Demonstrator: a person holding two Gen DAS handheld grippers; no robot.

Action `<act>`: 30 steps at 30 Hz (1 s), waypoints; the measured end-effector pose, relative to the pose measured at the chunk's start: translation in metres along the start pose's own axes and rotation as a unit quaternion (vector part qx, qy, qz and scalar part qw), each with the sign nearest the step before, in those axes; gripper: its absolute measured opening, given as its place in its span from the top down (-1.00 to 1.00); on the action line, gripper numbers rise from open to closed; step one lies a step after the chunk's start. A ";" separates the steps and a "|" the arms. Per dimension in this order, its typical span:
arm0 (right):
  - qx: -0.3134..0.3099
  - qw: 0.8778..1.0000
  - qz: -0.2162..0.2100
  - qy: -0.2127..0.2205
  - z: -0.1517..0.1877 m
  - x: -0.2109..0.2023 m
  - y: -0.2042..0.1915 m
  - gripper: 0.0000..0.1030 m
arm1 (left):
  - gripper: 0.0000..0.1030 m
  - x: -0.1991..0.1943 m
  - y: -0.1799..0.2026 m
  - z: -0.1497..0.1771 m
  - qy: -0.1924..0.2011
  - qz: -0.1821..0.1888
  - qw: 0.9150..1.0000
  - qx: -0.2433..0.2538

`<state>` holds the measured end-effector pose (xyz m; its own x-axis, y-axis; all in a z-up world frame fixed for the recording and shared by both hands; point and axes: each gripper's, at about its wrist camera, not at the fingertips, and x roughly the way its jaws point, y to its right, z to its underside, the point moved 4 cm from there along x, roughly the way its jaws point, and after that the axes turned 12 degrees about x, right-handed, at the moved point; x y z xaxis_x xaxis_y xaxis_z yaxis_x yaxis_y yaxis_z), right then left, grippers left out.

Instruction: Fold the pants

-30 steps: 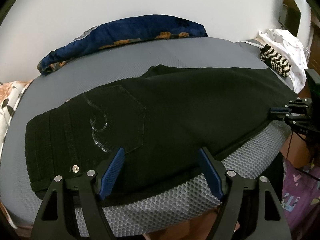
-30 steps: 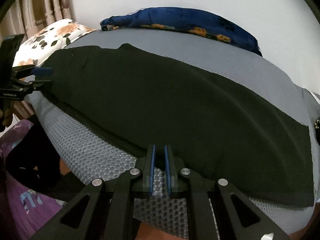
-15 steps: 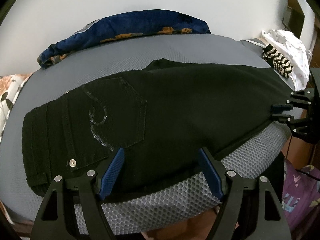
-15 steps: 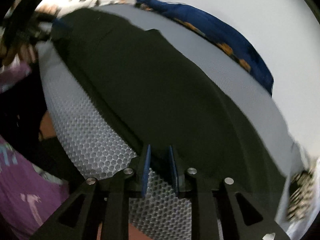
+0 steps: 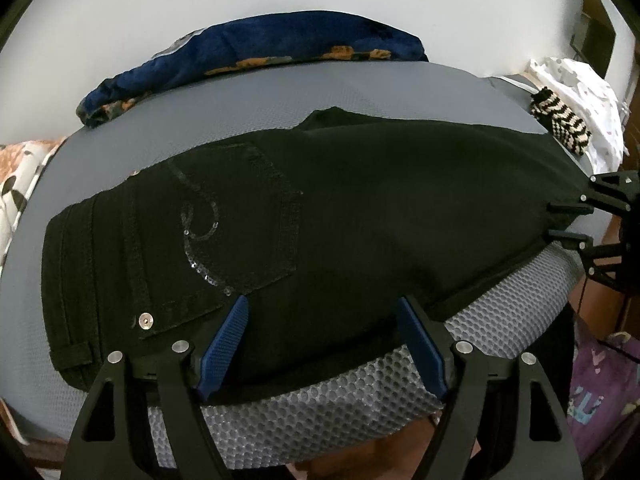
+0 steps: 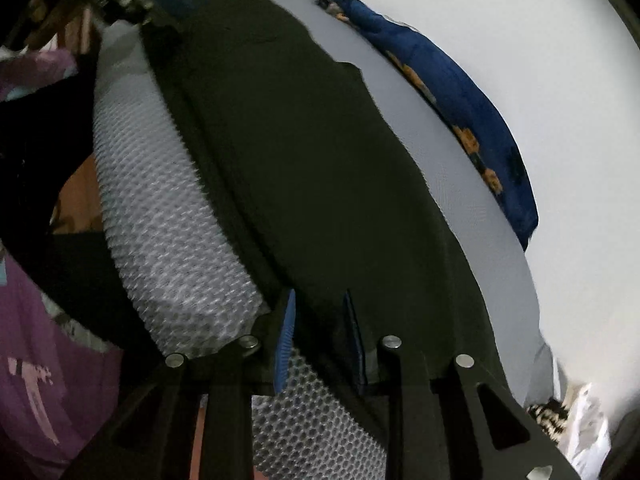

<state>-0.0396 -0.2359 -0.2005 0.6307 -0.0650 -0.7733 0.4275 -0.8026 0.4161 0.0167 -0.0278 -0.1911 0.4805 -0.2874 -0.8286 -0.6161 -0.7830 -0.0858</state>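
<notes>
1. A second ago my right hand-held gripper (image 6: 320,336) had its fingers pinched almost together at the near edge of the pants (image 5: 360,216); now they stand a moderate gap apart, and its view has swung and tilted, blurred as it goes; I cannot tell whether any cloth lies between the fingers, so I read the pinch as let go or being reset, not as a firm hold.
2. My left hand-held gripper (image 5: 322,344) has kept its fingers spread wide through the whole second, poised over the near edge just below the back pocket (image 5: 240,232); it holds nothing; the waistband has slid a little within its view, which tells me the hand has eased slightly, not the cloth.
3. The pants lie flat along the bed (image 5: 320,412), waist towards my left, legs running right, the two legs seemingly already laid one on the other; so I judge the lengthwise fold done and the crosswise fold not yet begun; the release on the right suggests I am regripping further down the leg before lifting it over.
4. Counted: one pair of black pants; one sequinned pocket showing; one metal rivet (image 5: 146,321); two hand-held grippers; one blue floral blanket (image 5: 256,56) at the wall; one white spotted garment (image 5: 576,84) and one black-and-cream striped cloth (image 5: 560,120) at the far right corner; one floral pillow (image 5: 16,184) at the left.
</notes>
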 end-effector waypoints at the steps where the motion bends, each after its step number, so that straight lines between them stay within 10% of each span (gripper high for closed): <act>1: 0.003 1.000 -0.002 -0.001 0.000 0.001 0.001 0.57 | -0.51 0.000 0.000 0.000 -0.002 0.001 1.000 -0.001; 13: -0.063 0.997 0.033 -0.009 -0.002 0.010 -0.019 0.91 | -0.57 0.003 0.000 0.003 -0.012 -0.005 1.000 0.002; 30: -0.118 0.991 0.061 0.007 0.010 -0.005 -0.039 0.77 | -0.63 -0.001 -0.012 0.006 -0.016 -0.015 1.000 -0.012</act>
<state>-0.0658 -0.2103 -0.2170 0.6953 -0.1438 -0.7042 0.4856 -0.6283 0.6078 0.0192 -0.0148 -0.1924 0.4777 -0.2466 -0.8432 -0.5865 -0.8041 -0.0971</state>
